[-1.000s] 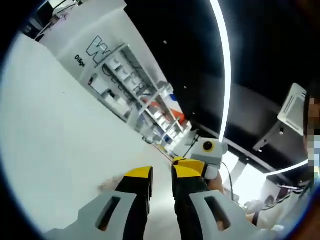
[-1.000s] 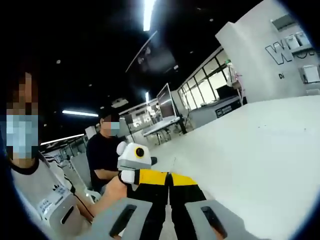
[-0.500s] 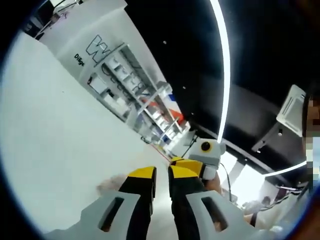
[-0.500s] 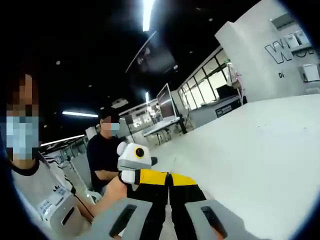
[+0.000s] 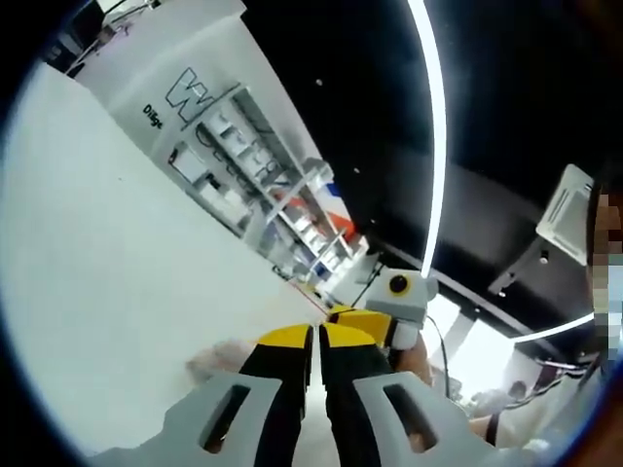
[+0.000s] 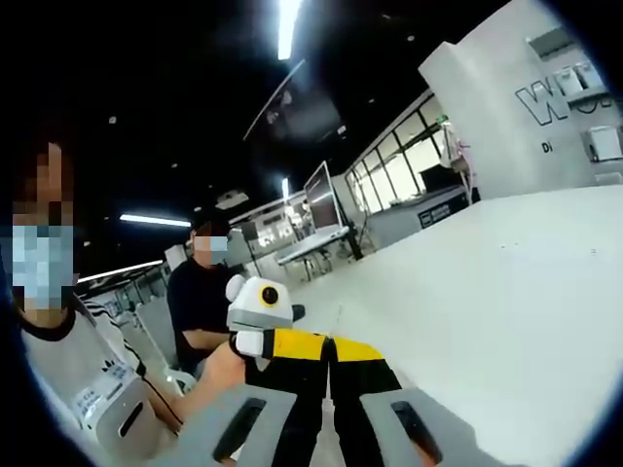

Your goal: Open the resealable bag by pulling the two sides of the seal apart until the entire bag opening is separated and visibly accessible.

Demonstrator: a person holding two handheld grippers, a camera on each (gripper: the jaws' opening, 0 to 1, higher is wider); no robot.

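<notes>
Both tools meet tip to tip above the white bench (image 6: 506,292). The left tool (image 5: 313,336) has its jaws pressed together; so has the right tool (image 6: 329,345). I cannot make out the bag between them.

White table (image 6: 506,292), shelving (image 5: 263,185), ceiling light strips (image 5: 435,126).

Right claw (image 6: 329,348) jaws together, left claw (image 6: 282,343) alongside
</notes>
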